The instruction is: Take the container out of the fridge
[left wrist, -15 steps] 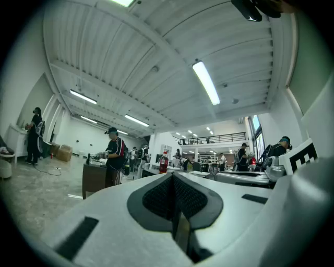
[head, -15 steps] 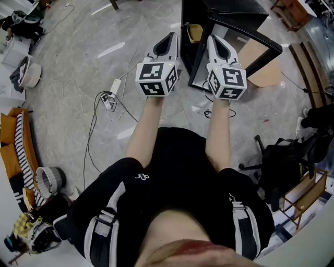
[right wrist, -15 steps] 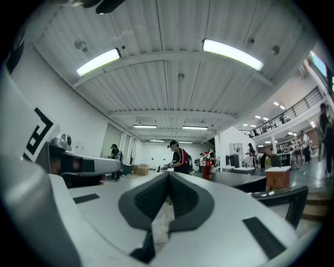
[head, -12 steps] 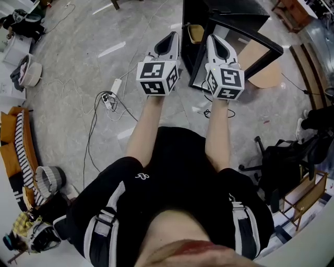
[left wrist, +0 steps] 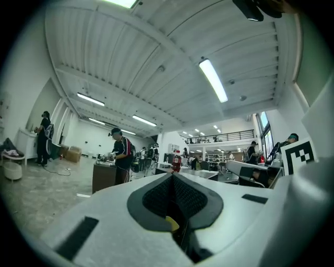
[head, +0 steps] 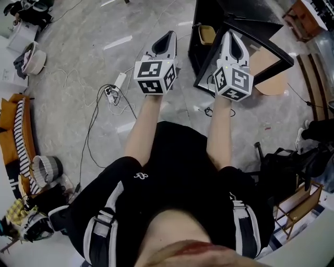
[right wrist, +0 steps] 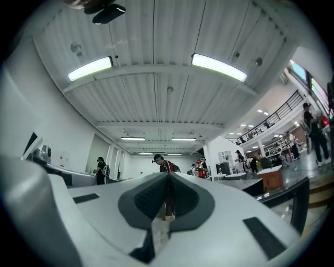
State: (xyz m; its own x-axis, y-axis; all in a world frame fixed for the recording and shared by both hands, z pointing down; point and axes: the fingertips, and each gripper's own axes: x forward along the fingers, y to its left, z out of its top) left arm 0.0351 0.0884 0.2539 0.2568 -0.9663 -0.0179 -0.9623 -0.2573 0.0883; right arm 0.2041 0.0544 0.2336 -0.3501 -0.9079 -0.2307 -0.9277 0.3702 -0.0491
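In the head view a small black fridge [head: 222,13] stands on the floor ahead, its glass door [head: 258,47] swung open to the right. A yellowish container [head: 207,33] shows inside at the fridge's left edge. My left gripper [head: 170,34] is held out over the floor left of the fridge, jaws shut and empty. My right gripper [head: 232,33] hovers over the open door, jaws shut, holding nothing. The left gripper view [left wrist: 172,175] and the right gripper view [right wrist: 168,174] show shut jaws aimed up at a hall and its ceiling; fridge and container are out of these views.
A power strip with cables [head: 116,86] lies on the floor to the left. A round wooden board [head: 271,81] lies right of the fridge door. A black chair [head: 284,156] stands at the right, a wicker basket [head: 46,172] at the left. People stand far off in the hall [left wrist: 121,156].
The head view has shifted, so the fridge sits a little further right and higher. My right gripper has moved right over the door. Both grippers stay shut.
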